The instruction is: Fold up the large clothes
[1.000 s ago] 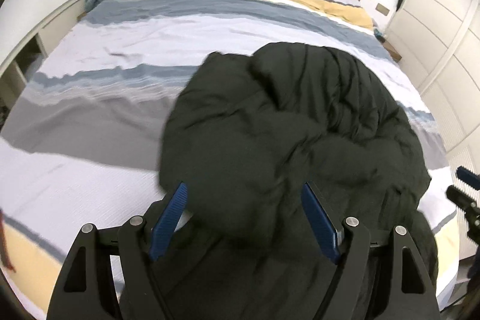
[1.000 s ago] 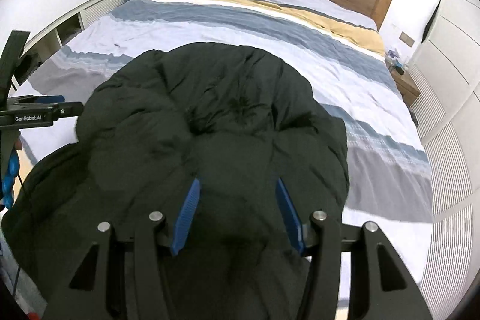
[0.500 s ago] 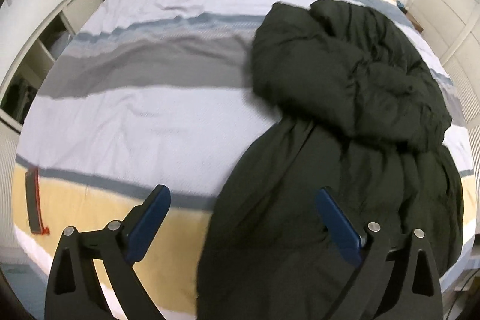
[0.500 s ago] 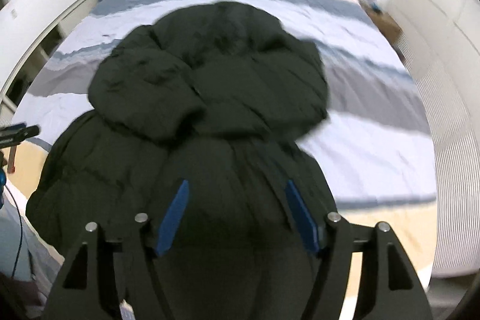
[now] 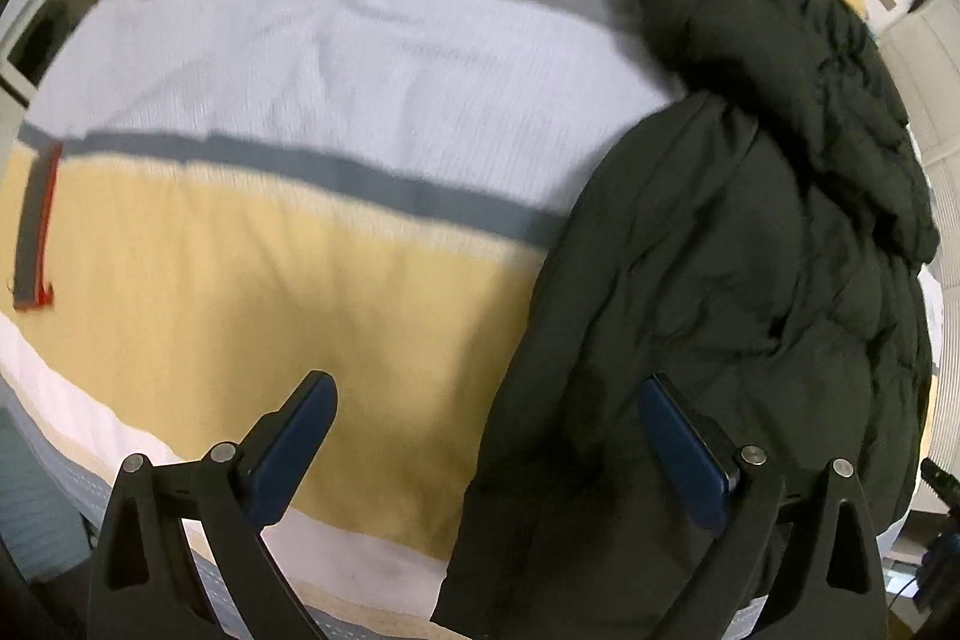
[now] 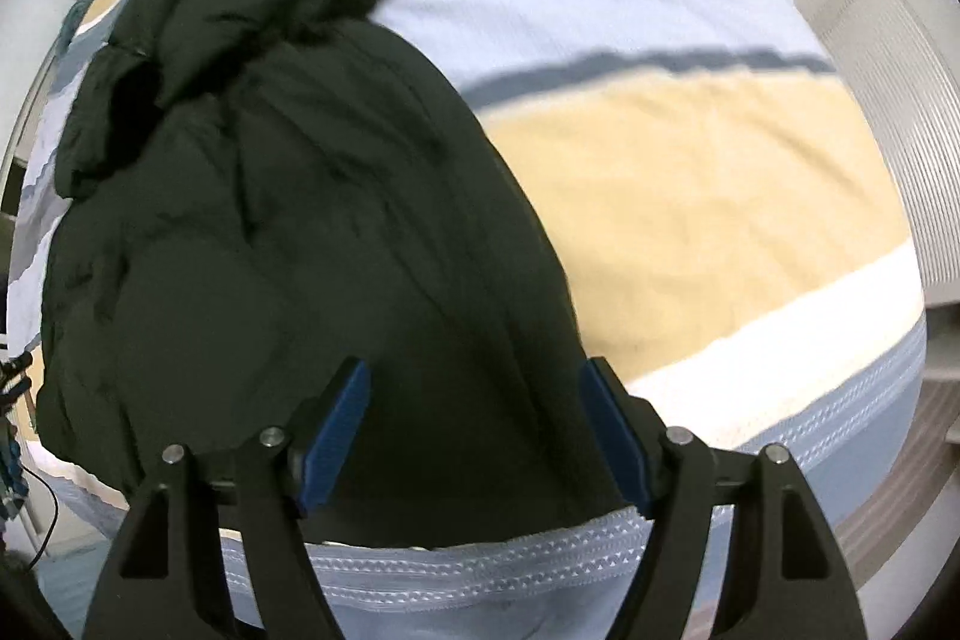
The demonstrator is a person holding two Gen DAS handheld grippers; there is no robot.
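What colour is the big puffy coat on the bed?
The puffy coat is very dark green, nearly black. It shows best in the right wrist view.

Dark green-black puffer coat (image 5: 750,250) at three o'clock – bedcover (image 5: 270,280) striped yellow, white, grey, blue. Blue-padded black tongs (image 5: 486,436). Grey-and-red strip (image 5: 36,226) at nine o'clock.

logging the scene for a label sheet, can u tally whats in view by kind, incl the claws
Dark green puffer jacket: 1
Striped duvet cover on the bed: 1
Grey strip with a red edge, lying on the yellow stripe: 1
Claws, both open and holding nothing: 2, the left claw and the right claw
Total: 5
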